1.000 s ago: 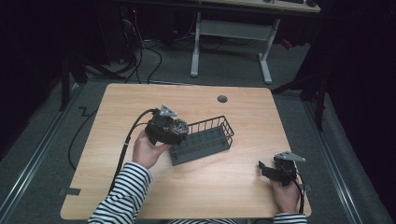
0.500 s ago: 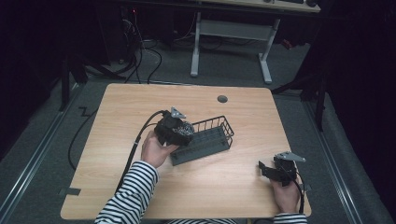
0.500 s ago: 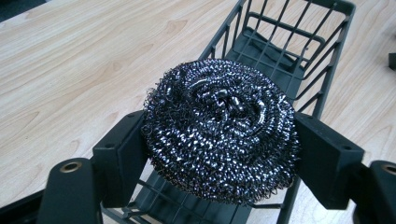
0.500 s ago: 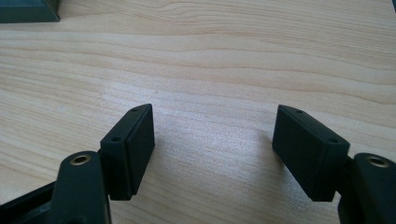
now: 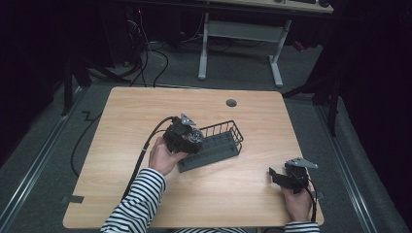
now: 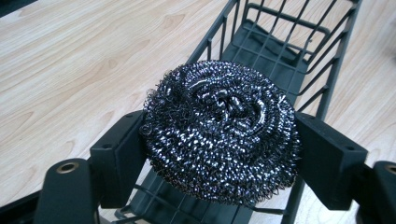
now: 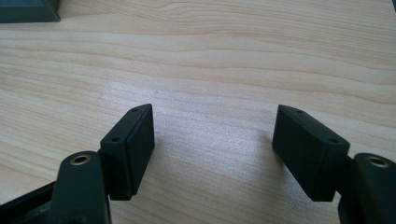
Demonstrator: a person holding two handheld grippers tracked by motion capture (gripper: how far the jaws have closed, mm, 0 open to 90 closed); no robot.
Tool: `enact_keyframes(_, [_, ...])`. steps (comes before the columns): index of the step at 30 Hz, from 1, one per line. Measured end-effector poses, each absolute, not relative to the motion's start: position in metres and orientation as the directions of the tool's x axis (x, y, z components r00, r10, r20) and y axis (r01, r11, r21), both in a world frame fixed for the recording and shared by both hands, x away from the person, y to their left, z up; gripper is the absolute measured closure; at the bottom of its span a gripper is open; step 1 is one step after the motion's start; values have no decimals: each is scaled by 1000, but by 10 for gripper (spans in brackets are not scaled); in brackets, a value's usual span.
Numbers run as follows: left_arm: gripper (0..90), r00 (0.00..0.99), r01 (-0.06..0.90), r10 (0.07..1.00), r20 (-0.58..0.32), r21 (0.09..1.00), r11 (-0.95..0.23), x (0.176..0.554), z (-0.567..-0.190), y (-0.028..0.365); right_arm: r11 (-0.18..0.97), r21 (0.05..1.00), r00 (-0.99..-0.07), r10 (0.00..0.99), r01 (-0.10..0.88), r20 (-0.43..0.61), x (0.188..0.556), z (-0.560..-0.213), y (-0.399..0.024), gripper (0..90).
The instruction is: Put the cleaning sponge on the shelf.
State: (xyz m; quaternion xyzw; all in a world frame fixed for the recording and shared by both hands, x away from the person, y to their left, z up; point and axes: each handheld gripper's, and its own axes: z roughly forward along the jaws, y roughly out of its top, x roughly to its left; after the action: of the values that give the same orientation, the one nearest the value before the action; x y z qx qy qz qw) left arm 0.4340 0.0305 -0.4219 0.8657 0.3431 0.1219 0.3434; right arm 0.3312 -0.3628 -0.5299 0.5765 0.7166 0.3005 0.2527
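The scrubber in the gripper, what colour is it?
The scrubber is shiny dark silver-grey, seen best in the left gripper view.

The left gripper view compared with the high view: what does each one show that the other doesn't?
The left gripper view alone shows the detail: a steel scourer squeezed between the left claw's pads, just above the basket's near end. The high view alone shows the layout: the whole table, both hands, the striped sleeves, and the right claw resting open and empty near the table's right front corner. Both show the basket and the wooden tabletop.
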Motion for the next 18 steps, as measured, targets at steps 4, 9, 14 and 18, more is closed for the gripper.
enact_keyframes(4, [216, 733, 518, 680, -26, 669, -533, 434, -424, 31, 155, 722, -208, 978, 674, -15, 331, -530, -363, 298])
enact_keyframes(9, [204, 733, 517, 679, -39, 680, -519, 434, -424, 34, 155, 722, -208, 978, 674, -15, 331, -530, -363, 298])
enact_keyframes(14, [204, 731, 518, 682, -37, 681, -517, 432, -423, 38, 155, 722, -208, 978, 674, -15, 331, -530, -363, 298])
enact_keyframes(18, [202, 728, 510, 684, -39, 698, -503, 427, -421, 45, 155, 722, -209, 978, 674, -15, 331, -530, -363, 298])
